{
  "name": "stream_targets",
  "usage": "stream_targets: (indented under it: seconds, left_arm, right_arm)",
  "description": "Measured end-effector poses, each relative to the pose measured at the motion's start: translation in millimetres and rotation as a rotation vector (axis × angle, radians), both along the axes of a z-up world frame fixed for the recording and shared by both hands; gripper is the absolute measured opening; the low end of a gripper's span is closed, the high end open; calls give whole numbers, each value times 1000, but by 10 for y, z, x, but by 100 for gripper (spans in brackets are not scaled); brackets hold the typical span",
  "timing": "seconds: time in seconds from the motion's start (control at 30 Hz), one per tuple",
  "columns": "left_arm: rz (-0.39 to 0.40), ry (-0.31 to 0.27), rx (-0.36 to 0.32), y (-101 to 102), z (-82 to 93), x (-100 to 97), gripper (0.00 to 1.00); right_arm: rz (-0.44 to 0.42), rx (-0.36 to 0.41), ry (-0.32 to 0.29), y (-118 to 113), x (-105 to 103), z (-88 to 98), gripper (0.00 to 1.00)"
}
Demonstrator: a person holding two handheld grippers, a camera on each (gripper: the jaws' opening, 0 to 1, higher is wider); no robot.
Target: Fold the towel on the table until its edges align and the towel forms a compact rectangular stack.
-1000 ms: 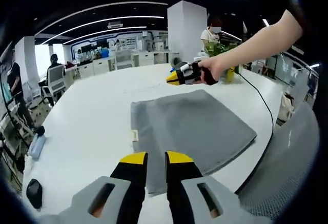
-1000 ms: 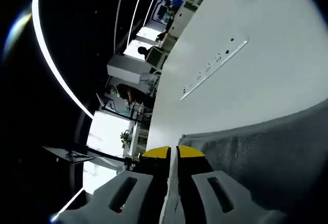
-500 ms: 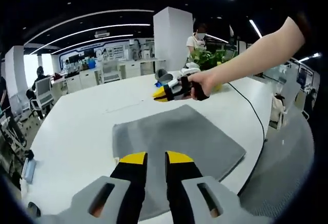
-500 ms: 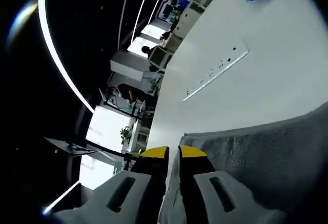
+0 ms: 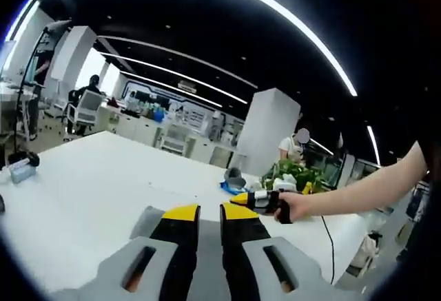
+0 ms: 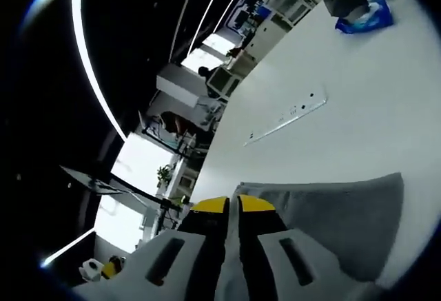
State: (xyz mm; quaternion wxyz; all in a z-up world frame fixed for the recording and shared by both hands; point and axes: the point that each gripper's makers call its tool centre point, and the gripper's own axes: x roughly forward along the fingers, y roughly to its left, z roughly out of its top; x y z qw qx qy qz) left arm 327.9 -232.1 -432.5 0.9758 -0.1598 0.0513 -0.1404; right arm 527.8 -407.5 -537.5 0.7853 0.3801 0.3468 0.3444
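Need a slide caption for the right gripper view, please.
Right gripper pinching the grey towel at its edge on the white table.

no readable text, wall signage in the distance too blurred to make out

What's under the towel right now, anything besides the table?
In the right gripper view the grey towel lies on the white table, by the right gripper. Nothing pokes out at its edges. Whatever lies beneath the cloth is covered, so I cannot tell.
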Motion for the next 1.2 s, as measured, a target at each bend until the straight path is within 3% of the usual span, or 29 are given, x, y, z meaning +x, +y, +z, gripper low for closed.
stream_targets:
  seconds: [0.03,0.1,0.13,0.2,0.3,0.4,0.43,0.47,0.5,0.57,0.67,0.73,0.77,0.83,0.9,0.97,1.03,1.1,1.2]
  left_arm:
    - [21,-1,-29,-19,-9,-24,12]
    - [42,12,-165,-90,5,-57,15]
    - [27,7,-185,-144,19,-64,15]
    - [-111,21,-76,-459,-31,-56,15]
    - [-235,76,-34,-801,-185,-1,19]
    - [-432,245,24,-1189,-578,-69,16]
    - [-491,302,81,-1289,-751,-99,14]
    - [-503,314,130,-1328,-843,-86,13]
    - [-533,315,219,-1390,-957,-87,11]
    - [-584,317,311,-1490,-1084,-82,10]
    - [-629,320,344,-1599,-1191,-43,1]
    - [-644,269,378,-1669,-1253,40,1]
    - [-640,252,428,-1656,-1317,74,1]
    - [-646,273,441,-1667,-1426,75,1]
    - [-655,277,466,-1655,-1548,33,1]
    - [-687,332,531,-1632,-1684,-40,1]
    - [-713,304,560,-1698,-1696,-69,1]
    - [-745,318,575,-1762,-1766,-130,1]
    - [-808,307,679,-1802,-1863,-226,1]
  right_arm:
    - [-2,-3,3,-12,-20,-21,2]
    - [-9,-2,14,-33,-78,-74,2]
    - [-11,-2,15,-34,-85,-81,2]
    - [-14,0,32,-19,-125,-142,2]
    - [8,-16,43,30,-173,-201,2]
    - [50,-62,38,81,-217,-253,2]
    - [69,-82,37,99,-235,-277,2]
    - [80,-96,36,108,-241,-297,2]
    - [103,-118,35,123,-261,-326,2]
    - [131,-146,30,146,-280,-366,2]
    - [185,-224,6,153,-345,-447,2]
    - [201,-299,-32,114,-334,-508,0]
    - [201,-323,-55,101,-323,-513,0]
    - [199,-351,-96,80,-290,-516,0]
    - [197,-378,-117,47,-290,-529,0]
    - [217,-432,-145,-14,-288,-576,0]
    - [245,-494,-163,-71,-316,-638,0]
    - [269,-522,-156,-84,-363,-693,0]
    - [344,-588,-185,-75,-435,-746,0]
